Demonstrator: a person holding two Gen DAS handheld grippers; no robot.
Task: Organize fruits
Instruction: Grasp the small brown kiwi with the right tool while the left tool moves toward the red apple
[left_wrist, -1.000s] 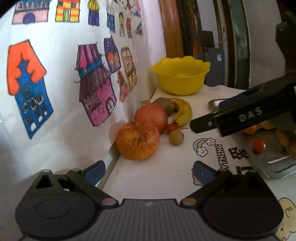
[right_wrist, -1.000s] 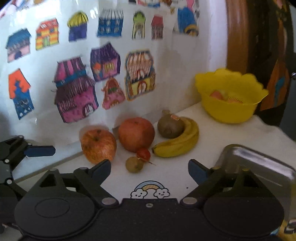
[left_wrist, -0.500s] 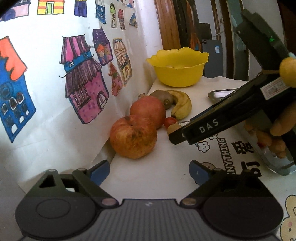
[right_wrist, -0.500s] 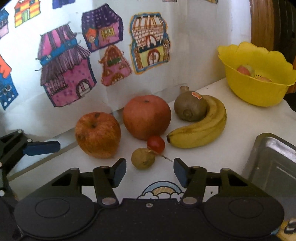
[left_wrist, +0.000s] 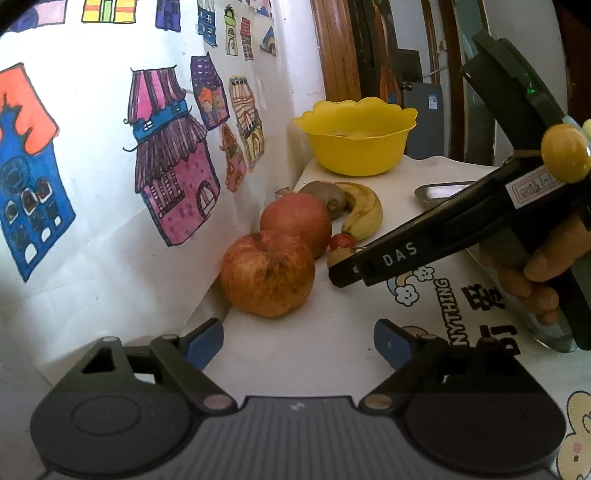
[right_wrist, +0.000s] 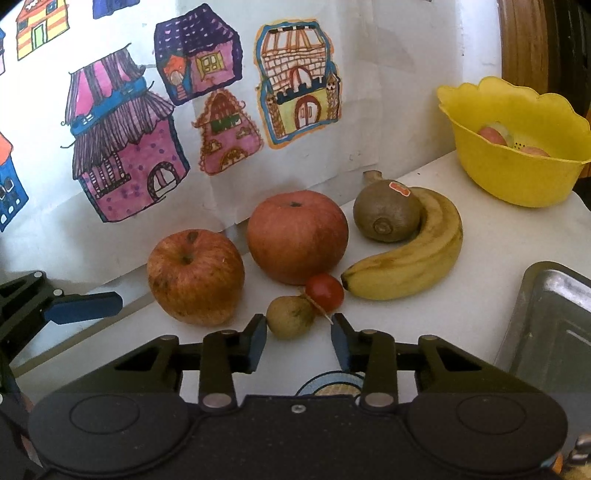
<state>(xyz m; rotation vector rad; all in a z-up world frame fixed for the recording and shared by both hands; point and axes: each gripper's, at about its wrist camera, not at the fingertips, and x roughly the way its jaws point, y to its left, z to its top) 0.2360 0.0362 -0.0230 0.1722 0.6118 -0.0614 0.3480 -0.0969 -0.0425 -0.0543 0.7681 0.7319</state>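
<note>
Fruit lies along the papered wall: a streaked apple (right_wrist: 195, 275), a rounder red apple (right_wrist: 297, 236), a kiwi (right_wrist: 386, 216), a banana (right_wrist: 413, 254), a cherry tomato (right_wrist: 324, 291) and a small olive-green fruit (right_wrist: 290, 316). My right gripper (right_wrist: 298, 341) is open, its blue fingertips on either side of the small green fruit, not touching it. In the left wrist view my left gripper (left_wrist: 298, 343) is open and low, just in front of the streaked apple (left_wrist: 267, 273). The right gripper's black finger (left_wrist: 388, 256) hides most of the small green fruit there.
A yellow bowl (right_wrist: 517, 147) with fruit pieces stands at the back right. A metal tray (right_wrist: 554, 325) sits at the right edge. A hand (left_wrist: 535, 273) holds the right gripper's handle. The white cloth with cartoon prints (left_wrist: 443, 291) covers the table.
My right gripper has moved forward and down to the small green fruit while its fingers narrowed around it. The left gripper has edged slightly closer to the streaked apple.
</note>
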